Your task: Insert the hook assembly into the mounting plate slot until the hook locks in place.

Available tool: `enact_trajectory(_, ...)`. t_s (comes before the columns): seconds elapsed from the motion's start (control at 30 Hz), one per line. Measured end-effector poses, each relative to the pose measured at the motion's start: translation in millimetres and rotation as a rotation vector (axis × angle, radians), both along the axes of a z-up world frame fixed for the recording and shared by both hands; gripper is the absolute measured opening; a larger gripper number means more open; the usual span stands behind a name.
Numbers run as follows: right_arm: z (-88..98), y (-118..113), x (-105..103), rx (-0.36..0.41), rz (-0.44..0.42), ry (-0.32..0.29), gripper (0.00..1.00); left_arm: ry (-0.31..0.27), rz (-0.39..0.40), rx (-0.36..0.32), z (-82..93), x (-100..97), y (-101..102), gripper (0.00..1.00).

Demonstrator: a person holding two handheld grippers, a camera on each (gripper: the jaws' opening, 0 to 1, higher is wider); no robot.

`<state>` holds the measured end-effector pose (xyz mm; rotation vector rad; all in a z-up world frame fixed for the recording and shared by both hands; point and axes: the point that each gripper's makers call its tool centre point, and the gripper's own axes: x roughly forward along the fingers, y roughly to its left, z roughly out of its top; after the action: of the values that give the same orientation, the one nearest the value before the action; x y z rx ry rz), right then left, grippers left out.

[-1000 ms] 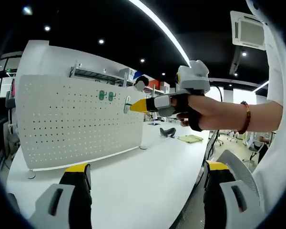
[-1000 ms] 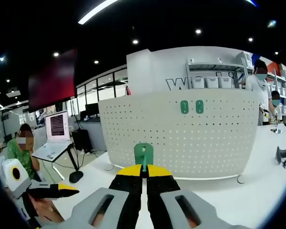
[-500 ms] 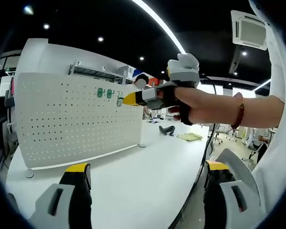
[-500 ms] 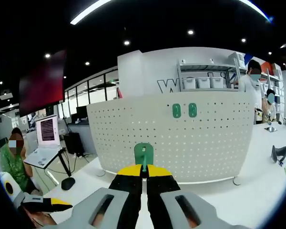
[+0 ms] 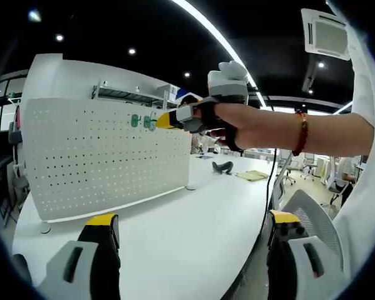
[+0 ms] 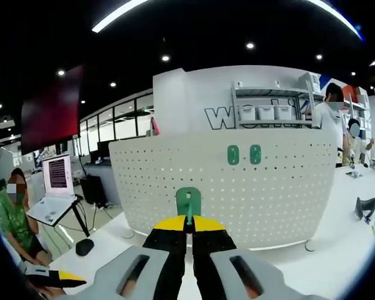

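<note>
Right claw [image 6: 189, 232] has its yellow-tipped jaws pressed together on a green hook [image 6: 188, 201], which stands upright just above the tips in the right gripper view. Beyond it, farther off, stands a white pegboard [image 6: 250, 187], upright on the white tabletop [image 6: 337, 262] on small round feet. Two more green hooks [image 6: 244, 155] already sit side by side high on the board, right of its middle. The held hook is apart from the board, not yet in any hole.

In the left gripper view the right claw [image 5: 164, 120] enters from the right, carried by a hand [image 5: 222, 119] with a beaded bracelet [image 5: 301, 133] on the wrist. Its yellow tip lies just beside the two mounted hooks [image 5: 141, 121] near the board's top edge; whether it touches the board cannot be told from this angle.

Left claw [image 5: 190, 228] is spread wide, its two jaws well apart at the near bottom of its own view, with nothing between them but bare tabletop [image 5: 175, 231].

Far left in the right gripper view, a seated person in green [image 6: 12, 219] faces a laptop [image 6: 53, 197] on a stand. Far right, a person in white [image 6: 331, 112] stands by a shelf with white bins [image 6: 272, 112]. A dark object [image 6: 365, 206] lies on the tabletop at the right.
</note>
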<state>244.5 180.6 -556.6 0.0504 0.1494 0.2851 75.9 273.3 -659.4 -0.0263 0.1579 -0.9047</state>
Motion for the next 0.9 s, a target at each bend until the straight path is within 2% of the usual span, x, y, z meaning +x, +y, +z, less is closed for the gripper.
enact_trajectory(0.57, 12.2, 2, 30, -0.001, -0.016, -0.012, 0.01, 0.016, 0.017, 0.028, -6.2, -3.4, 17, 1.0)
enact_trajectory(0.9, 18.2, 9, 39, -0.022, -0.02, -0.014, 0.01, 0.024, 0.02, 0.018, -5.9, -0.6, 21, 1.0)
